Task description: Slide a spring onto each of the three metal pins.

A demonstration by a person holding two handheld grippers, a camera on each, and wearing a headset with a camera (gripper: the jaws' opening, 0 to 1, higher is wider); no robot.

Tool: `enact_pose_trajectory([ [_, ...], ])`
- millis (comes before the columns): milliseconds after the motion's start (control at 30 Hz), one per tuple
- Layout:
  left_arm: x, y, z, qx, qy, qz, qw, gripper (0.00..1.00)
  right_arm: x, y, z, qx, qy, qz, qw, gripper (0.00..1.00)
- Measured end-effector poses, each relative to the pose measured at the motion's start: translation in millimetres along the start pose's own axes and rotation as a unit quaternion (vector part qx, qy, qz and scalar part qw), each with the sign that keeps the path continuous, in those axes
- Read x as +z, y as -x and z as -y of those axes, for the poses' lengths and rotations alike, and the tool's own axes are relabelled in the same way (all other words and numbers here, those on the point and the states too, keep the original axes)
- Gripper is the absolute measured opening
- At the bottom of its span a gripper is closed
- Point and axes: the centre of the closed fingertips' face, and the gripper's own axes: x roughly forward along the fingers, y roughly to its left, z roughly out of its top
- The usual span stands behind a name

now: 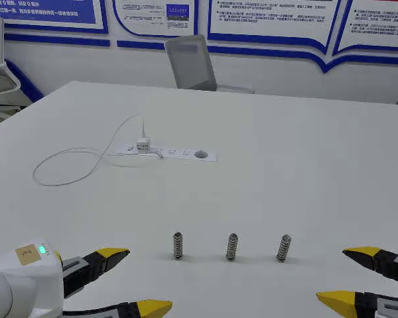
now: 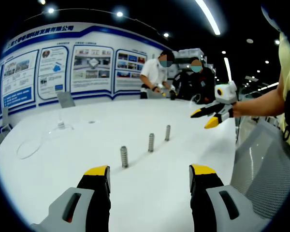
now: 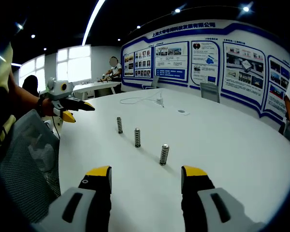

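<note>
Pins stand between open tongs
Three pins point(image 1: 232, 246), each wearing a spring point(image 1: 178, 245), line up near the desk's point(image 1: 285, 165) front edge, between the left tongs point(image 1: 136, 279) and right tongs point(image 1: 338, 275), both gaping wide and empty.

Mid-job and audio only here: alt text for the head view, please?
Three upright spring-covered pins stand in a row on the white table: left pin, middle pin, right pin. The left gripper and right gripper sit at the bottom corners, both open and empty. Behind lie a power strip and white cable.
</note>
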Motion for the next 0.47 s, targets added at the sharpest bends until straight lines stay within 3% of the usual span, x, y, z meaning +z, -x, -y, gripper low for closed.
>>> enact_pose_trajectory([
  [467, -1.2, -1.7, -2.9, 0.000, 0.001, -0.003, 1.0000, 0.68, 4.4, -2.9, 2.8, 0.001, 0.001, 0.006, 1.0000, 0.58],
])
